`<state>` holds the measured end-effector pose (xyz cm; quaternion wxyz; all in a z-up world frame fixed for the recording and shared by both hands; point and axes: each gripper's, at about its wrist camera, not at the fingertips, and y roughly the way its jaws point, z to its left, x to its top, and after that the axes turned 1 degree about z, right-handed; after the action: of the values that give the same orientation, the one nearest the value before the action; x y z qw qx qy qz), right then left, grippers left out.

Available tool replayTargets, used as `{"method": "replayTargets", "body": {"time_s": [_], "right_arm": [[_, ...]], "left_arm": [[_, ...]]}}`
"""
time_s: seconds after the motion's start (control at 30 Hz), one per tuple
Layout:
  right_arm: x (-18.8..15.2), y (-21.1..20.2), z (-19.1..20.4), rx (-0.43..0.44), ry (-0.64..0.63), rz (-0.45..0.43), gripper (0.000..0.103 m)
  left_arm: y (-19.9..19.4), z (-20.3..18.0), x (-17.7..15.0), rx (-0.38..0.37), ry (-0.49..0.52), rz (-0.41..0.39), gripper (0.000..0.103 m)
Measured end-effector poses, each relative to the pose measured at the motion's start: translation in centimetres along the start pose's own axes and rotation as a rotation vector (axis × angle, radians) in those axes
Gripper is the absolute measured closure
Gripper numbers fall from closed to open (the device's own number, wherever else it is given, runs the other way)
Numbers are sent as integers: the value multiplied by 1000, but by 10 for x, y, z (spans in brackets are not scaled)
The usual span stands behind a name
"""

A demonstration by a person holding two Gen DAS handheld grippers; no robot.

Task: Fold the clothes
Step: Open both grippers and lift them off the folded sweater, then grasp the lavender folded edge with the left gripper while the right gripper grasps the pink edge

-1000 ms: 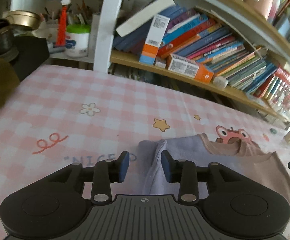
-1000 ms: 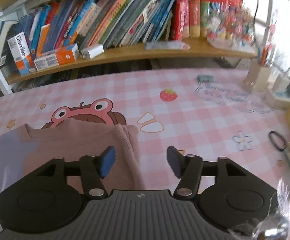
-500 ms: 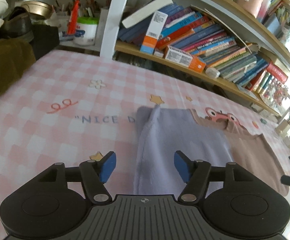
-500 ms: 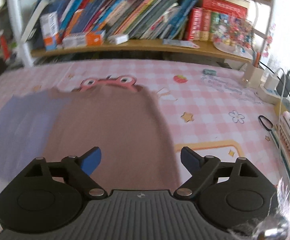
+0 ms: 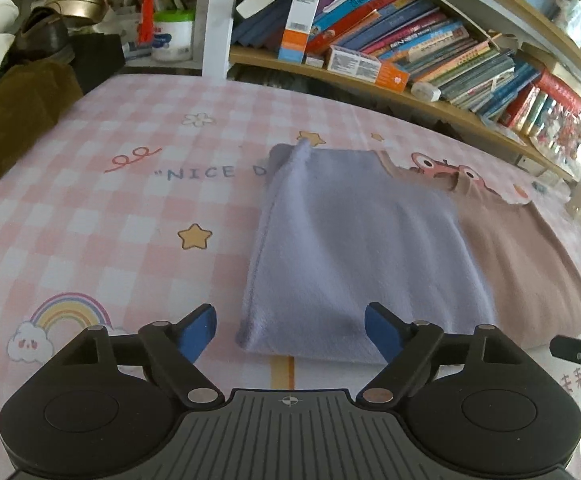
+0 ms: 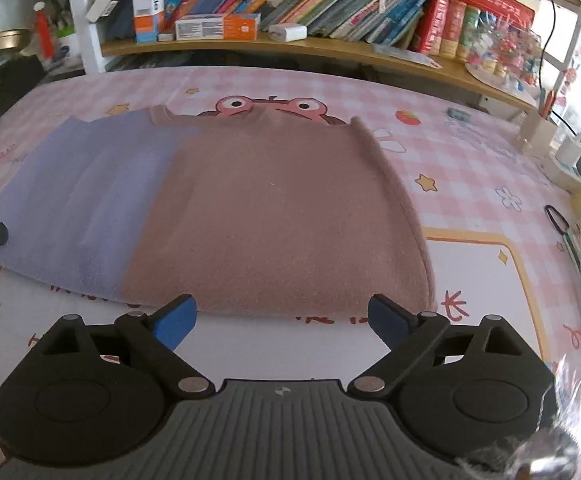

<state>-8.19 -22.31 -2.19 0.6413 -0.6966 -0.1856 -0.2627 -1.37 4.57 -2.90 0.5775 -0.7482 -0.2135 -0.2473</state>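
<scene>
lavender-and-brown fleece garment (image 6: 226, 208) lies folded flat mid-frame; tablecloth (image 5: 90, 200) reads "nice d". left gripper (image 5: 290, 330) and right gripper (image 6: 282, 318) jaws, just opening, spread empty.

lilac and dusty-pink garment (image 6: 250, 208), pink-and-white checked tablecloth (image 5: 90, 208)
</scene>
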Motion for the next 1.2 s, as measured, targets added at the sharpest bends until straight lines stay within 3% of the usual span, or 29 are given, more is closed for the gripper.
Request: {"method": "replayTargets", "body": {"time_s": [0.2,0.5,0.8,1.0,1.2], "right_arm": [[0,3,-17,45,-22,-1,9],[-4,0,-62,116,-82,-15,8],[-18,1,-101,183,-121,-8,8],[-14,0,-115,192,-106,-31,8],[-4,-1,-113,193,-95,-60,8]], "left_arm": [[-12,-17,-6,56,-43,-7,19],[-16,-81,-32,120,-16,8,15],[-20,-124,-59,178,-54,26,14],[-18,-120,-56,160,-134,20,14],[-12,-85,-47,91,-332,-4,14]]}}
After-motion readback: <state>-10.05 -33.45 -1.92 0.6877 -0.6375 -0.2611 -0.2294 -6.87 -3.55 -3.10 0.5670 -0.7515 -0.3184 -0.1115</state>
